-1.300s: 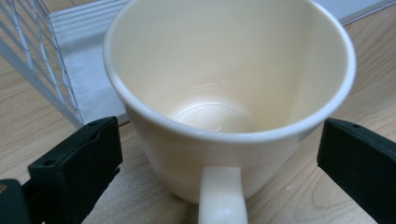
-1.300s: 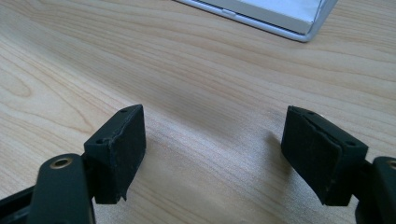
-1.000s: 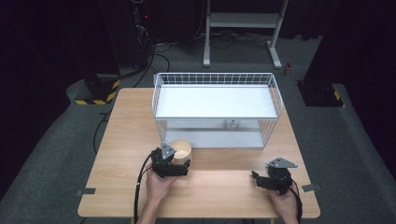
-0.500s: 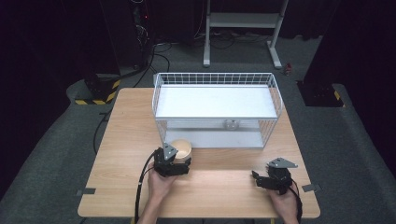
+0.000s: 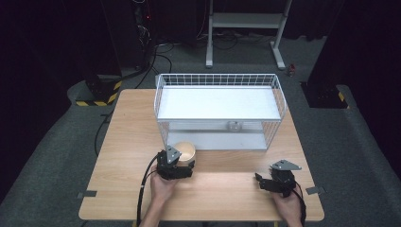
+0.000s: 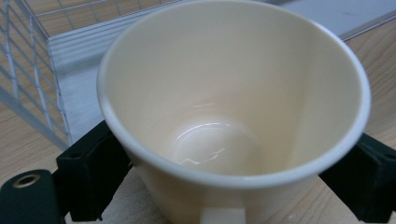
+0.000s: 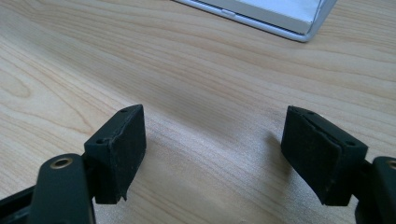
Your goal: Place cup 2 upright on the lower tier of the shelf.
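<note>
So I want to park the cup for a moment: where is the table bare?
Bare wood lies left of the wire rack, and along the near edge between the left gripper and right gripper. The cup sits tight against the rack's front.

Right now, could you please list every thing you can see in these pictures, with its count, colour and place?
cup: 1, cream, empty, on the table's near-left part, between the left gripper's jaws, just in front of the rack
wire rack: 1, white, two shelves, on the far half of the table
small round object: 1, pale, on the rack's lower shelf; too small to identify
table: 1, light wood
metal stand: 1, white, on the floor behind the table
left gripper: 1, black, jaws on both sides of the cup
right gripper: 1, black, jaws wide apart over bare table, near right
hands: 2, at the near edge
</note>
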